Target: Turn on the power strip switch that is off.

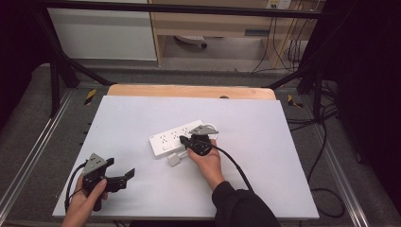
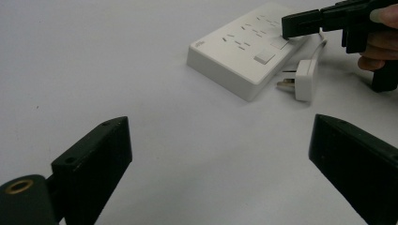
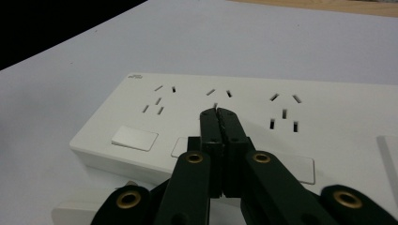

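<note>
My right gripper (image 3: 219,111) was pressed fully shut on nothing, tips over the power strip (image 1: 177,138) near its middle switch. The strip's long axis ran from eight to two o'clock mid-table. My left gripper (image 1: 124,178), jaws wide and empty, sat well apart at seven o'clock, so the right was nearer. I counted one strip, three socket groups and one loose plug (image 2: 304,78).

White table top (image 1: 142,123), on it a white power strip (image 1: 171,140) and, just beside, a white plug (image 1: 174,160).

Closed right gripper (image 3: 219,112) seemingly touching power strip (image 3: 244,122)
</note>
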The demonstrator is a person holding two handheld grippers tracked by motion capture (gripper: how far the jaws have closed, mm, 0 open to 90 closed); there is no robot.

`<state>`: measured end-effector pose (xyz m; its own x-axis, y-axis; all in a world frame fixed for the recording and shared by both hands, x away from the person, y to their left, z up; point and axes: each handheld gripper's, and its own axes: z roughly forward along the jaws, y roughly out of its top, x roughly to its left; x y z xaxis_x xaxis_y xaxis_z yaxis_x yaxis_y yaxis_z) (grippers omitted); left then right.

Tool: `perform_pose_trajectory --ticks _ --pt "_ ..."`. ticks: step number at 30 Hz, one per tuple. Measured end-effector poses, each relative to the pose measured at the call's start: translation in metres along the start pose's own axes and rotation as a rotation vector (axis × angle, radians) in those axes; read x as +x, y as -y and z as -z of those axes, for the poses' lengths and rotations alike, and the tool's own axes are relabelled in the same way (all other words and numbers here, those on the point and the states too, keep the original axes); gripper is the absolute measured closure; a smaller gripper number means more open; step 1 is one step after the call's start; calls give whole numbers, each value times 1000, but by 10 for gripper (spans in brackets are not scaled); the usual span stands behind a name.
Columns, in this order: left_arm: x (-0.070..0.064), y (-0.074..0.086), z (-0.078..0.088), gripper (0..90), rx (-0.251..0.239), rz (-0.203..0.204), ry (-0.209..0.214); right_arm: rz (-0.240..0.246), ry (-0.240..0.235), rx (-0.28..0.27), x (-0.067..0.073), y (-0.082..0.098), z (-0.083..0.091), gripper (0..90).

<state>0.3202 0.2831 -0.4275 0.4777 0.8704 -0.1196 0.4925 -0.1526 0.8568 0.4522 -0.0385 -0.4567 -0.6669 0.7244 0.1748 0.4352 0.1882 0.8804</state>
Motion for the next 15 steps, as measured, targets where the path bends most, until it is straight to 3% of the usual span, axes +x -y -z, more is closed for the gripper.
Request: perform_pose_trajectory --ticks 15 --pt "-1 0 0 64 2 0 2 33 5 -1 4 1 -1 900"
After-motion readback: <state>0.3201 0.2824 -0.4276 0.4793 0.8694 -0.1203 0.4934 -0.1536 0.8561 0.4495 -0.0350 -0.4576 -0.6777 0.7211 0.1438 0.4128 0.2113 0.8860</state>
